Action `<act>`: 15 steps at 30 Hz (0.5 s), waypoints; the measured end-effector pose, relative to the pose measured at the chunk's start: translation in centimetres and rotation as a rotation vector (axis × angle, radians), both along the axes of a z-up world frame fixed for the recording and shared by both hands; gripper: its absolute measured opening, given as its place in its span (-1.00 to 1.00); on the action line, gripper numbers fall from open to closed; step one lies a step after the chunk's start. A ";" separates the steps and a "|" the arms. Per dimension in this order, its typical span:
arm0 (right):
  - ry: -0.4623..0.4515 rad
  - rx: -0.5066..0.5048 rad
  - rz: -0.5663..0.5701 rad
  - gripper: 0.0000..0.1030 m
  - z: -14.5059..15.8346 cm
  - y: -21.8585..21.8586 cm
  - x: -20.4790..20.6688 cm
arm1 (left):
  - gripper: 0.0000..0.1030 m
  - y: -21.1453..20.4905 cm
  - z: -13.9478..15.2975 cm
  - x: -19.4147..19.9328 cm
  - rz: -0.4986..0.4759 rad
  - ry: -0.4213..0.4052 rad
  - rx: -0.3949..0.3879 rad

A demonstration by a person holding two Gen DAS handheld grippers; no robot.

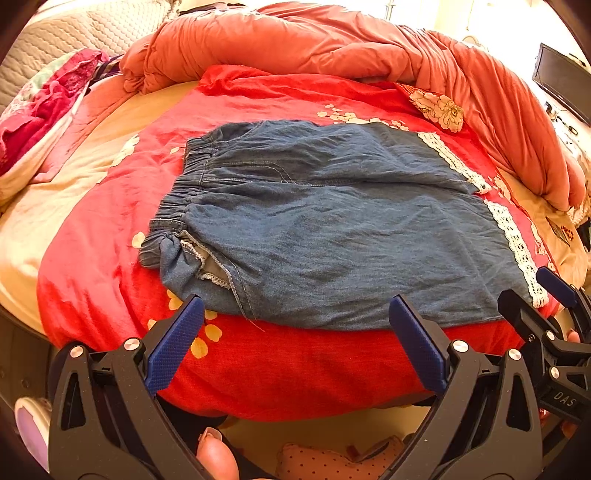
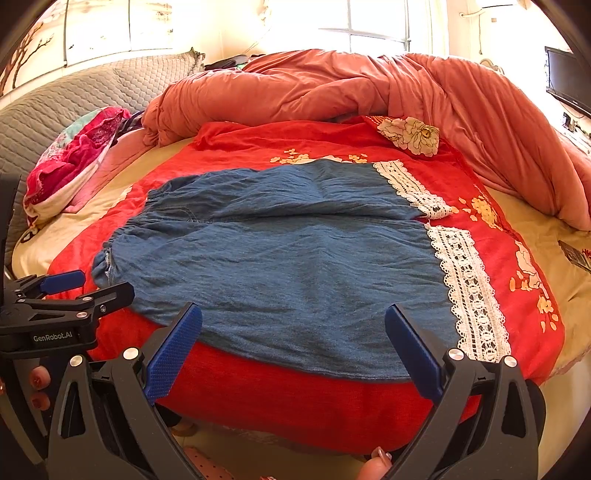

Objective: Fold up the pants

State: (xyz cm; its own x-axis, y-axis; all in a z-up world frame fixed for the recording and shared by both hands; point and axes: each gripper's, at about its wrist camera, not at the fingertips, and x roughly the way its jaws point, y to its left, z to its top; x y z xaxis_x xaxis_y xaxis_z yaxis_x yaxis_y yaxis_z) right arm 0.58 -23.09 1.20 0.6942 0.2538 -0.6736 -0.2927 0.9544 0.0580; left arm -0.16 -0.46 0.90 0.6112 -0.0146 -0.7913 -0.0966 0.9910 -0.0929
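Bright daylight from blown-out window (image 2: 373, 26); sharp centre, heavy fisheye bending, dark vignette corners.

Ahead of us lies a bed (image 2: 554, 236) under a red floral blanket (image 2: 295, 398), with a salmon quilt (image 2: 332, 85) bunched along its far side. Far left we see a grey quilted headboard (image 2: 74, 99) and a pink pillow (image 2: 74, 158). A sunlit window (image 2: 373, 26) glows beyond; a dark television (image 2: 567, 79) hangs far right.
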 end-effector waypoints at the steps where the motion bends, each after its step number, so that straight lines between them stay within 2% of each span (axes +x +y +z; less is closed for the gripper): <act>1: 0.000 -0.001 -0.002 0.92 0.0 0.0 0.0 | 0.82 0.0 0.0 0.0 0.000 0.001 -0.001; 15: 0.001 -0.012 0.006 0.92 -0.1 0.4 0.3 | 0.82 0.0 -0.4 0.3 0.001 0.008 0.005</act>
